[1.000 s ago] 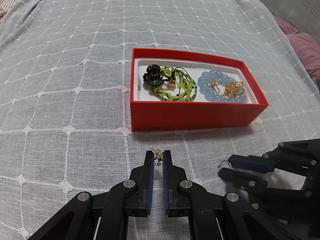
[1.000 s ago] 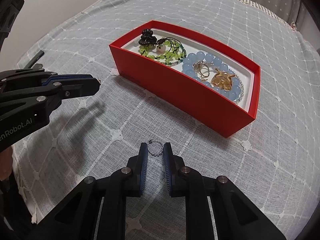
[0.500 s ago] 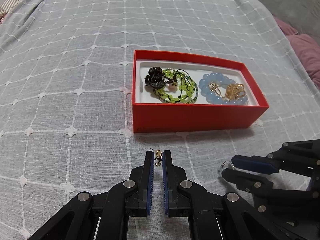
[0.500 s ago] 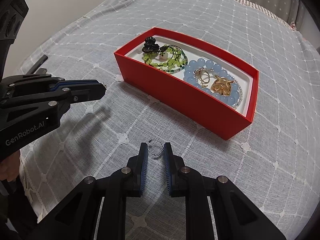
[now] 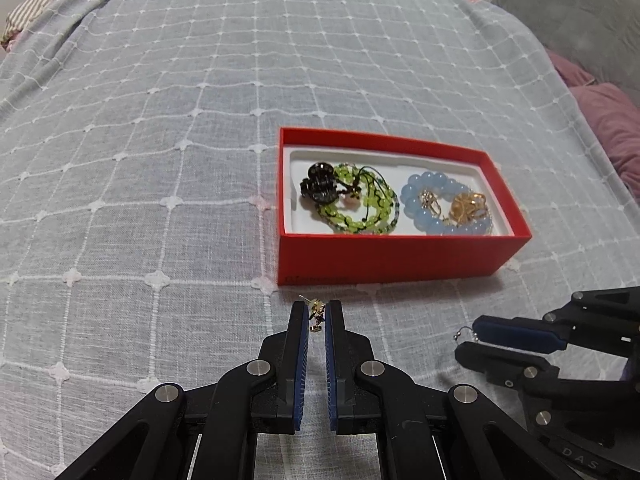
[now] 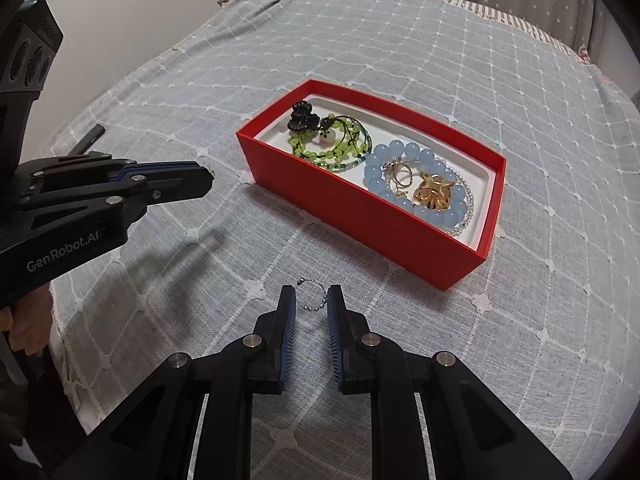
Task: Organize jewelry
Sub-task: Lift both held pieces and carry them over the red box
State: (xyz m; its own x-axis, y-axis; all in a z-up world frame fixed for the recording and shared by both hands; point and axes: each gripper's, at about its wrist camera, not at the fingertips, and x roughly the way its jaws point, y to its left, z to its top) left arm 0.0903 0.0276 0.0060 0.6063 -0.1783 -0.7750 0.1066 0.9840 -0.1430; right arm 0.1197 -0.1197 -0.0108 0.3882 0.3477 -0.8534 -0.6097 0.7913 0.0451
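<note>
You held both grippers low over the pale blue-grey bedspread with its white stitched grid (image 5: 160, 128), each one tilted down toward the cloth. Your left gripper (image 5: 317, 314) had its black fingers drawn almost together, and between the blue pads it pinched a small gold earring with a thin wire post (image 5: 316, 312) that poked out past the tips. Your right gripper (image 6: 312, 300) stood slightly wider, its pads pressed against the two sides of a thin silver hoop strung with tiny beads (image 6: 310, 298); the ring sat upright between the fingertips, clear of the cloth as far as the view shows.

The open red rectangular cardboard box with a white lining (image 6: 360, 220) lay on the bedspread just beyond both sets of fingertips, near them but not touching. Inside it, at one end, a dark metal hair claw (image 5: 318, 188) rested against a coiled green bead bracelet with dark cord (image 5: 360, 208). At the other end lay a ring of round light-blue beads (image 6: 400, 160), and within that ring sat a shiny gold knot-shaped ornament (image 6: 434, 194) and some thin gold hoop earrings (image 6: 402, 178). A fine string of small pearly beads (image 6: 466, 216) curved along the blue beads by the box wall.

At the left edge of the right wrist view, part of your hand (image 6: 28, 320) showed on the left gripper's handle.
</note>
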